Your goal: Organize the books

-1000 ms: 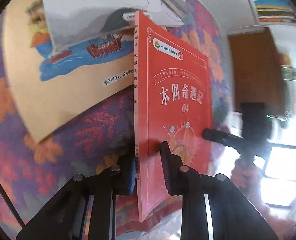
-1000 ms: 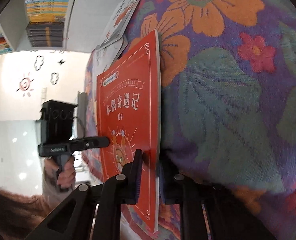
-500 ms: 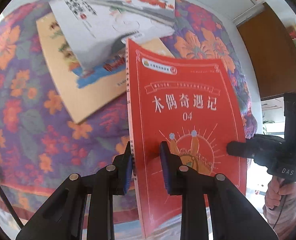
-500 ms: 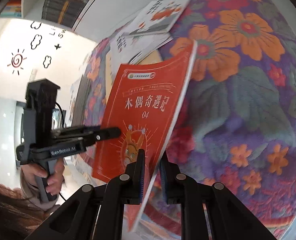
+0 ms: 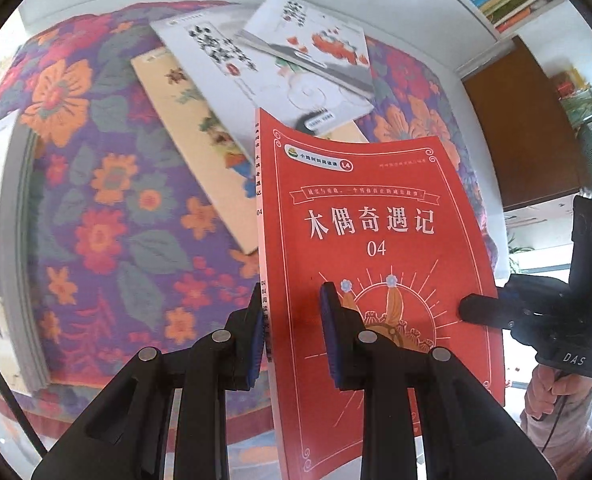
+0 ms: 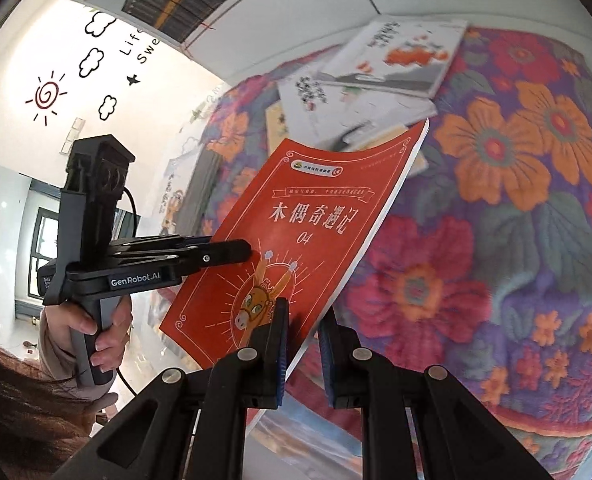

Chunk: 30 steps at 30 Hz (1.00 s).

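Biggest thing we've got here is the desk (image 5: 108, 240) under its flowery cloth, with a loose pile of picture books (image 5: 280, 60) lying at the far side. Held up above the cloth is the red book (image 5: 367, 216), cover facing us. Our left gripper (image 5: 292, 336) is pinching it at the spine edge, and our right gripper (image 6: 301, 344) is clamped on the opposite page edge.

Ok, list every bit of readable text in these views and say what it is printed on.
"木偶奇遇记" and "04": red book cover.
"L4": its top badge; banner line too small.
"GenRobot.AI": left gripper body.
"DAS": right gripper body.
"Life", "Swe": wall, cut off.
White books: blurred.
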### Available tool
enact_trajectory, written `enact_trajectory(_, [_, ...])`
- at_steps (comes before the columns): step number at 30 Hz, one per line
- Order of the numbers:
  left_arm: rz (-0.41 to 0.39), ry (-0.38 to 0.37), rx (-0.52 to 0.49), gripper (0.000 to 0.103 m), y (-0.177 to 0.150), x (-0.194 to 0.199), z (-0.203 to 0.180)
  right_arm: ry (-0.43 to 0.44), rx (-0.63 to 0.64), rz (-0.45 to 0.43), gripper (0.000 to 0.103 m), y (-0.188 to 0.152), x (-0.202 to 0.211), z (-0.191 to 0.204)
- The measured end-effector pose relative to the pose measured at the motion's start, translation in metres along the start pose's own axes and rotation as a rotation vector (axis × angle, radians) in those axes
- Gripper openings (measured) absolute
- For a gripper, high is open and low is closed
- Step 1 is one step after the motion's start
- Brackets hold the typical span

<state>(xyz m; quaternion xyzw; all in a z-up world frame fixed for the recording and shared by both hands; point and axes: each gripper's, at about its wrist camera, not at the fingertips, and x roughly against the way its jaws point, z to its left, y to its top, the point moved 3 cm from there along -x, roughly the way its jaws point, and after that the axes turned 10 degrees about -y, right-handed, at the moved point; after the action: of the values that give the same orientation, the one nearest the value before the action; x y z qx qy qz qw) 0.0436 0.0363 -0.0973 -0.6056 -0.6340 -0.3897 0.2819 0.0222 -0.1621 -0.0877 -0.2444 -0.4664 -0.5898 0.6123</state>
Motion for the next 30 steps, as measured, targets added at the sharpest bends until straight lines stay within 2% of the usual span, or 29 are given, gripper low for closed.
enact_trajectory(11, [-0.042, -0.020, -0.017, 0.023, 0.008, 0.055, 0.046, -0.006, 0.021, -0.050, 0.014, 0.024, -0.010, 0.069])
enact_trajectory(20, [-0.088, -0.009, -0.012, 0.023, 0.014, 0.105, 0.093, 0.021, 0.058, -0.072, 0.014, 0.048, -0.033, 0.125])
enact_trajectory(30, [-0.163, -0.017, 0.057, 0.023, 0.011, 0.153, 0.154, 0.043, 0.141, -0.074, 0.014, 0.081, -0.064, 0.193])
